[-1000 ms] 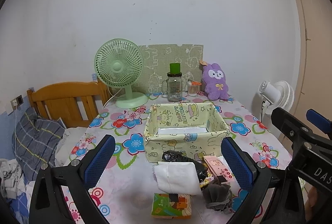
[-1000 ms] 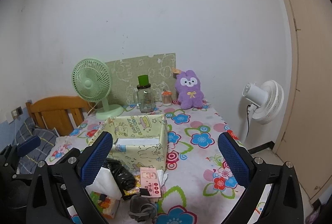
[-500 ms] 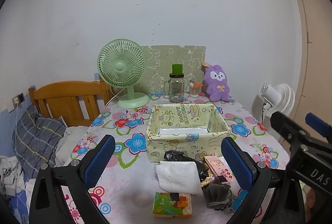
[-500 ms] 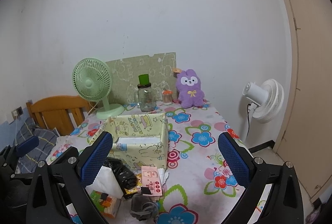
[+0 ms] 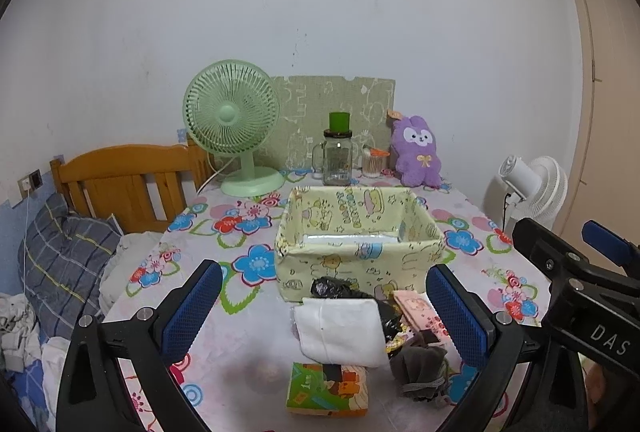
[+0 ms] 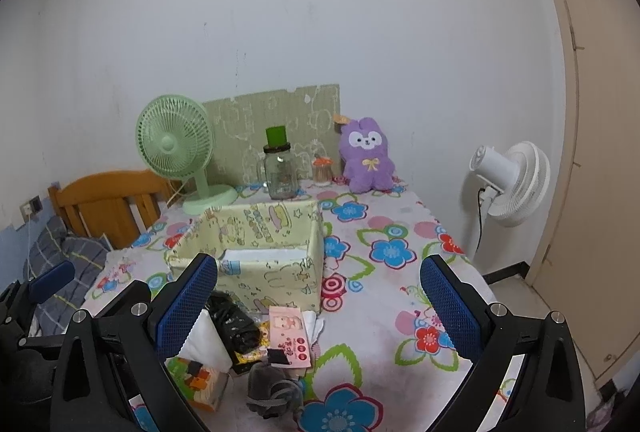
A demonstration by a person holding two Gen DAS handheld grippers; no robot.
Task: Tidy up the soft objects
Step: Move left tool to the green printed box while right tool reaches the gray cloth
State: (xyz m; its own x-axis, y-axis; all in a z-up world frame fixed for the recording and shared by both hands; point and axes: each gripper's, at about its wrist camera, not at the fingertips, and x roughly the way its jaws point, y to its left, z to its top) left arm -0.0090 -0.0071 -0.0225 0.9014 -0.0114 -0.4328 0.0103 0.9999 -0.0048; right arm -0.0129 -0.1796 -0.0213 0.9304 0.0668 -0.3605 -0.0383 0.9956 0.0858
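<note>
A pale yellow fabric bin (image 5: pixel 360 232) (image 6: pixel 256 244) stands open in the middle of the flowered table. In front of it lies a small pile: a folded white cloth (image 5: pixel 340 328) (image 6: pixel 206 342), a black crumpled bag (image 5: pixel 336 288) (image 6: pixel 234 324), a pink packet (image 5: pixel 416 316) (image 6: pixel 289 334), a grey pouch (image 5: pixel 418 366) (image 6: pixel 272 388) and a green-orange tissue pack (image 5: pixel 326 390) (image 6: pixel 200 380). A purple plush rabbit (image 5: pixel 418 152) (image 6: pixel 366 156) sits at the back. My left gripper (image 5: pixel 324 312) hangs open above the pile. My right gripper (image 6: pixel 320 308) is open too, right of the pile.
A green desk fan (image 5: pixel 236 124), a glass jar with a green lid (image 5: pixel 338 156) and a small cup (image 5: pixel 374 164) line the back wall. A wooden headboard (image 5: pixel 124 180) and bedding (image 5: pixel 60 264) lie left. A white floor fan (image 6: pixel 510 184) stands right, by a door.
Both views have shifted slightly; the left gripper drifted a little left and back. Nothing on the table has moved, and both grippers stay open.
</note>
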